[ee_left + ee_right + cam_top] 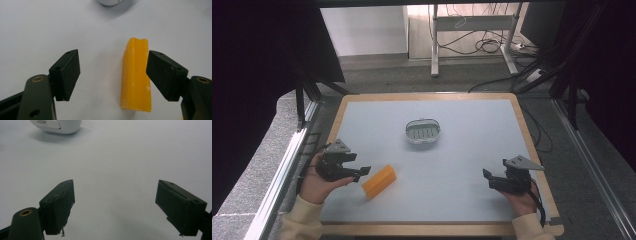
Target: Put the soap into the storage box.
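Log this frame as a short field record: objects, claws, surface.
surface: table, grey top, wood rim
soap: yellow bar, lying flat, front left
dish: white soap dish, mid table, nothing in it
left claw: open, soap between the jaws near the right jaw, no grip yet
right claw: open, holding nothing, front right

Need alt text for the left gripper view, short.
A yellow soap bar lies on the pale table between the left gripper's two open black fingers, close beside the right-hand one, with a clear gap to the other. A white dish's edge shows at the top.
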